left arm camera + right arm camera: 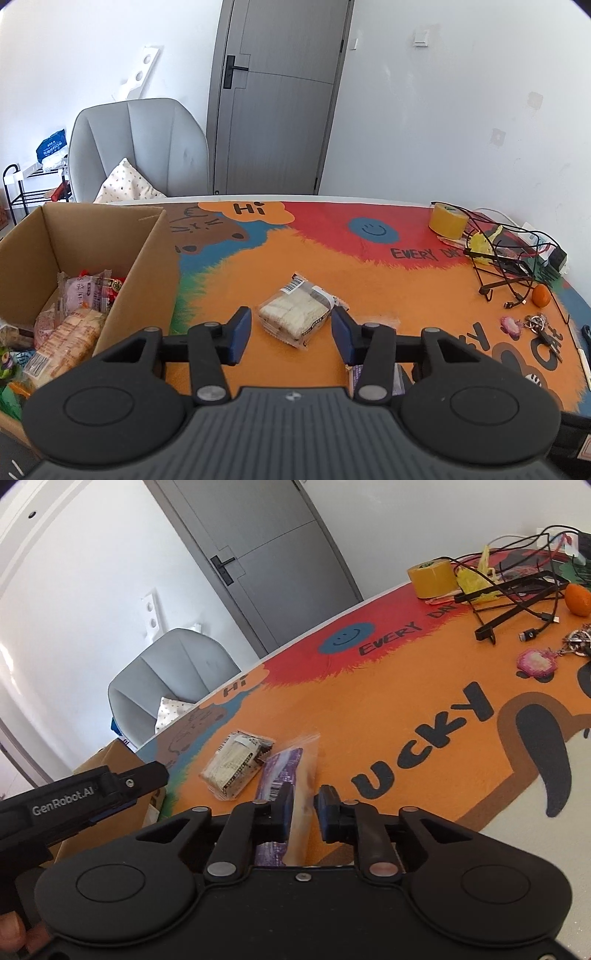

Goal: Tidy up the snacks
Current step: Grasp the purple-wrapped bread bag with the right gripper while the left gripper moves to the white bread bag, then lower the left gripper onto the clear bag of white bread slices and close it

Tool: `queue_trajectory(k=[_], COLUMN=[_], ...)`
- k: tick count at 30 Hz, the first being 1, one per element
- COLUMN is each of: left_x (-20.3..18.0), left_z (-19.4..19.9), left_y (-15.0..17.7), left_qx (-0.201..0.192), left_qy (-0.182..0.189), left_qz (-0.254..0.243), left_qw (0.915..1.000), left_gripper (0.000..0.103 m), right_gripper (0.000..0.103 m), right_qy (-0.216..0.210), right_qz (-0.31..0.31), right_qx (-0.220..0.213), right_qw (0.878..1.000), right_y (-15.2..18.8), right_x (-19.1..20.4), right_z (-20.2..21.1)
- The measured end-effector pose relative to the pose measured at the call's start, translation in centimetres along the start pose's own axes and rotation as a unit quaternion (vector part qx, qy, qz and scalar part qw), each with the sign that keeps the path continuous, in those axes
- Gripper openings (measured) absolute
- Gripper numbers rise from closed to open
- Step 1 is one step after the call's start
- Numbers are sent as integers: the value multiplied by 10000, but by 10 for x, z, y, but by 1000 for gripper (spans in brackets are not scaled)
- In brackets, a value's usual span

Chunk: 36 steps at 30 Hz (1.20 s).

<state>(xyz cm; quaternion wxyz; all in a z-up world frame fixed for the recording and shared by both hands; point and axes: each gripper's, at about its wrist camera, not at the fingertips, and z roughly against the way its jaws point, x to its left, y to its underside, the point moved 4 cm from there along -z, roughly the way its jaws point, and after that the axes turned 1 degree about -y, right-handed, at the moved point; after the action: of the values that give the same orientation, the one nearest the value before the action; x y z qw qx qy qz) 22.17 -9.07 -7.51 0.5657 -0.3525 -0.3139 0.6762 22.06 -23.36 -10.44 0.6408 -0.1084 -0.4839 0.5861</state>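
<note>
Purple snack packet (pixel 280 775): near end hidden under right gripper (pixel 303 805); cardboard box (pixel 85 240) cut by frame edge

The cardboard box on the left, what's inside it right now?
The cardboard box holds several wrapped snack packets, pink, red and orange. Its near wall and the left hand-held gripper cover the rest.

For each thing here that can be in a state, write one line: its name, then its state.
cardboard box: open, snacks inside
door: shut
white snack packet: sealed, flat on the mat, between open fingers, untouched
purple snack packet: sealed, between the fingers
left gripper: open
right gripper: narrowly open; grip unclear
tape roll: flat
</note>
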Motion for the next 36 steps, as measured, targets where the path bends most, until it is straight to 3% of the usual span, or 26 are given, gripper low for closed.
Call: queue_trajectory(k=[3,5,8,15,22,26,31,36], left_x=[1,2,3,-6,-20,-24,-23,-29], left_z=[-6,-9,-14,-30,-55,-70,-83,-97], left_y=[-1,-1,0,1,2,2,-2,-7], left_qx=[30,52,116,248,369,500,517,498], left_qy=[-38,-70,-90,-151,-276,-313,-591,-699], left_qz=[13,6,10,-67,-293,-395,-426,-538], left_qw=[10000,10000,9999,9996,9985,9975,9960,9949], left_gripper=[47,47,47,47,48,52,70,75], right_gripper=[43,46,45,31,30,30,33,38], right_qy=[-90,-76,7,38,182,147,94,59], right_qz=[113,230,307,129,-153,-218,-260,-289], right_qx=[65,125,261,142,-25,-34,9,63], right_qw=[9999,9996,9992,9998,9997,9996,9996,9995], right_y=[1,2,6,-1,-12,-14,-17,-19], right_x=[11,18,20,-1,-32,-39,-41,-44], right_z=[-9,-17,-28,-25,-15,-15,-20,-25])
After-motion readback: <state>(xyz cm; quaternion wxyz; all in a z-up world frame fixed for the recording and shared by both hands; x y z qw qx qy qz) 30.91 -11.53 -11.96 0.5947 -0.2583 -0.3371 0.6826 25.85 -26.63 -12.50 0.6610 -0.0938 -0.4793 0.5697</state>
